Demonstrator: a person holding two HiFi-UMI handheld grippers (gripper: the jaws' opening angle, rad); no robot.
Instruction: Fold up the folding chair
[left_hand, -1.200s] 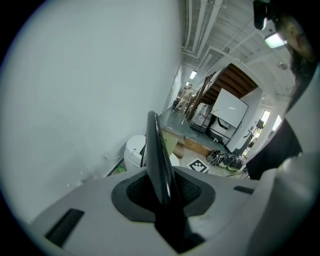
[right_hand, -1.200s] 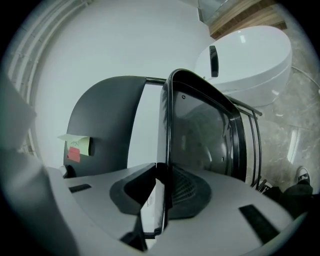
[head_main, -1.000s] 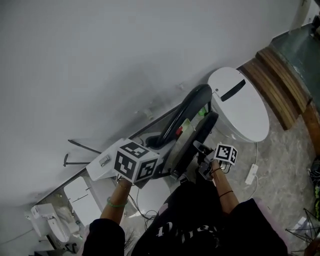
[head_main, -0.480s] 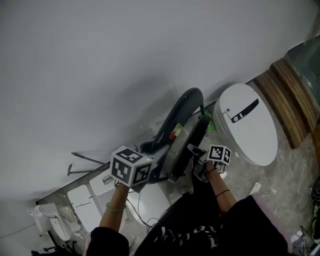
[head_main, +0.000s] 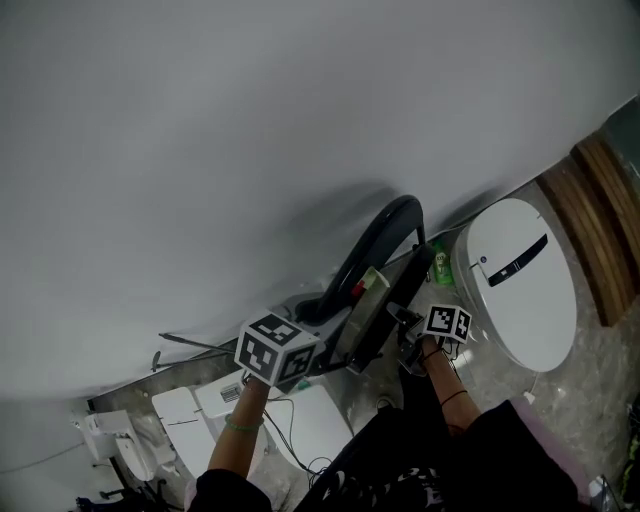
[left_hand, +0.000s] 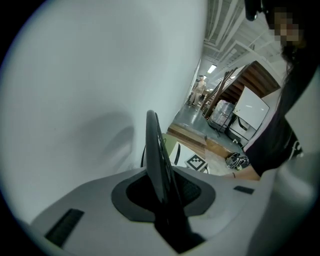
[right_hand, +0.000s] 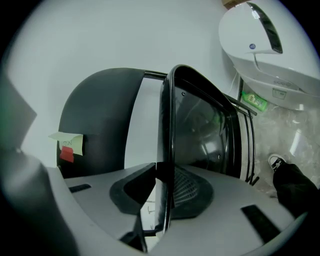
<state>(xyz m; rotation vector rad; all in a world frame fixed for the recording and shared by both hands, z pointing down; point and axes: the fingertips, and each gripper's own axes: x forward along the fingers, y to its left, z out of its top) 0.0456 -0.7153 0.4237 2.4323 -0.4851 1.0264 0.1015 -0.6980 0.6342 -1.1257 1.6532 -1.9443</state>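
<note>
The black folding chair (head_main: 372, 240) is folded flat and held off the floor close to a white wall (head_main: 250, 130). My left gripper (head_main: 318, 347) is shut on a thin black edge of the chair (left_hand: 159, 165), which runs straight up between the jaws of the left gripper (left_hand: 162, 194). My right gripper (head_main: 406, 334) is shut on the rim of the chair's seat panel (right_hand: 169, 145); the rim passes between the jaws of the right gripper (right_hand: 162, 194). The curved backrest (right_hand: 100, 125) carries a yellow and a red sticky note (right_hand: 67, 146).
A white oval unit (head_main: 520, 282) stands right of the chair, with a green bottle (head_main: 439, 265) between them. Wooden steps (head_main: 603, 215) rise at the far right. White boxes (head_main: 195, 412) and cables lie on the floor at lower left. The person's shoe (right_hand: 276, 162) shows below.
Both grippers have carried the folded chair along toward the wall. The white oval unit and the wooden steps have slid to the right in the head view. Neither grip has changed.
</note>
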